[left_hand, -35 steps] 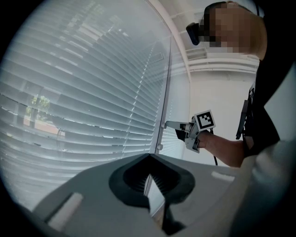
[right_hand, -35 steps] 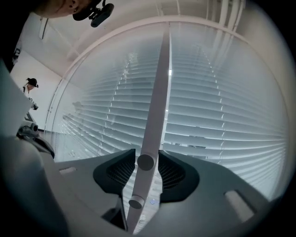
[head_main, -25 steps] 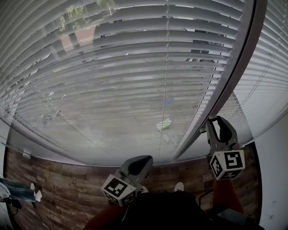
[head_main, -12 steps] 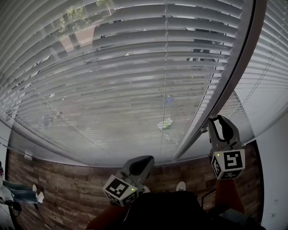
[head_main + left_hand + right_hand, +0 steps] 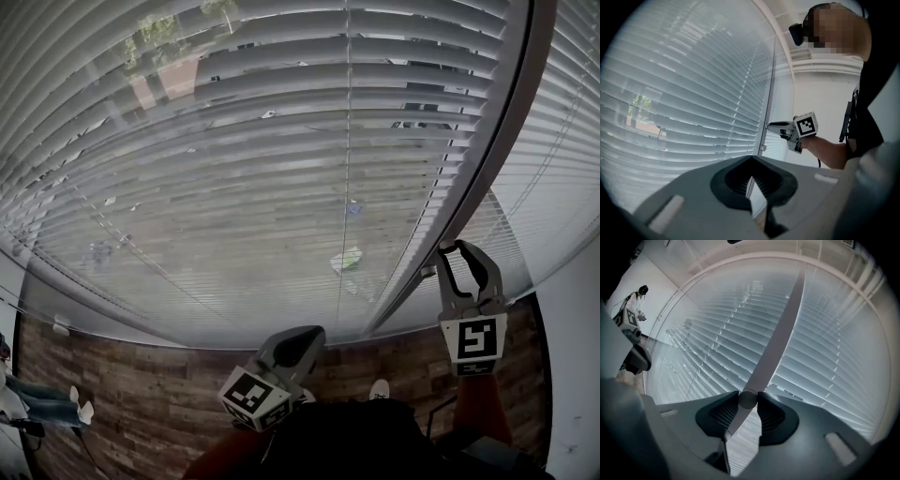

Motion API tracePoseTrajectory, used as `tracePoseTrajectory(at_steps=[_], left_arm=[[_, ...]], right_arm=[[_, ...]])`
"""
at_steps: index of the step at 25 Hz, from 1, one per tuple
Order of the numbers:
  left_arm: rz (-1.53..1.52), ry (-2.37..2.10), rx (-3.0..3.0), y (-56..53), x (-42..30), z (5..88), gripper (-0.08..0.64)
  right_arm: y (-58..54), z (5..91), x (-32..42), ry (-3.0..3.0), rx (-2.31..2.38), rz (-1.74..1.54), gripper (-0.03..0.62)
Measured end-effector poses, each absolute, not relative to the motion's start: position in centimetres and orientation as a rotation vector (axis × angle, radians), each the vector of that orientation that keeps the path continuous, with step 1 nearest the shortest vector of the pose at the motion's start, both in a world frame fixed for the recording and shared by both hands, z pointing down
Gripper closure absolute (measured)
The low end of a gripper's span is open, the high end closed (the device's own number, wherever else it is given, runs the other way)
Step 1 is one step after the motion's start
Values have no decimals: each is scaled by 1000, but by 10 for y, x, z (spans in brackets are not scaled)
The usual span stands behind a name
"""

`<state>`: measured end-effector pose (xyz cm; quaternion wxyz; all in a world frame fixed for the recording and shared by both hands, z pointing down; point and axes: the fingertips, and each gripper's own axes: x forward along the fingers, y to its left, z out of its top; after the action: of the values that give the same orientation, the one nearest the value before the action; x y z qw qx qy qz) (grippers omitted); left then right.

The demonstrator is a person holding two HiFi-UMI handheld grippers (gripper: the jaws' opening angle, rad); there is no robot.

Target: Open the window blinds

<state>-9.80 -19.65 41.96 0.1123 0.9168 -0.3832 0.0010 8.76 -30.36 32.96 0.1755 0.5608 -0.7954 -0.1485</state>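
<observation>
Grey slatted window blinds [image 5: 281, 141] fill the window, their slats partly tilted so the street shows through. A grey window post [image 5: 487, 159] splits them. My right gripper [image 5: 464, 249] is held level at this post, shut on the round lower end of the pale blind wand [image 5: 747, 401], which sits between its pads [image 5: 771, 416]. In the left gripper view the right gripper [image 5: 771, 125] touches the post. My left gripper [image 5: 298, 336] hangs lower and to the left, away from the blinds, shut with nothing in it [image 5: 751, 158].
Wood-pattern floor [image 5: 122, 394] lies below the window. A white wall [image 5: 572, 356] stands close on the right. My own shoe [image 5: 373, 389] shows near the glass. Another person's legs [image 5: 28, 398] are at the far left edge.
My right gripper has rolled about its own axis on the wand, so its marker cube now faces the camera squarely. The left gripper has stayed put.
</observation>
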Motion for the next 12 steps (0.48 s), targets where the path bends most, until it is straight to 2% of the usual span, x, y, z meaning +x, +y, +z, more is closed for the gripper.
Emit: tracePoseTrajectory(at_steps=[12], left_arm=[[-1,-1123,2696,-198,-96,419,560]], right_arm=[[-303,334,86,-1906,1435,-785,443]])
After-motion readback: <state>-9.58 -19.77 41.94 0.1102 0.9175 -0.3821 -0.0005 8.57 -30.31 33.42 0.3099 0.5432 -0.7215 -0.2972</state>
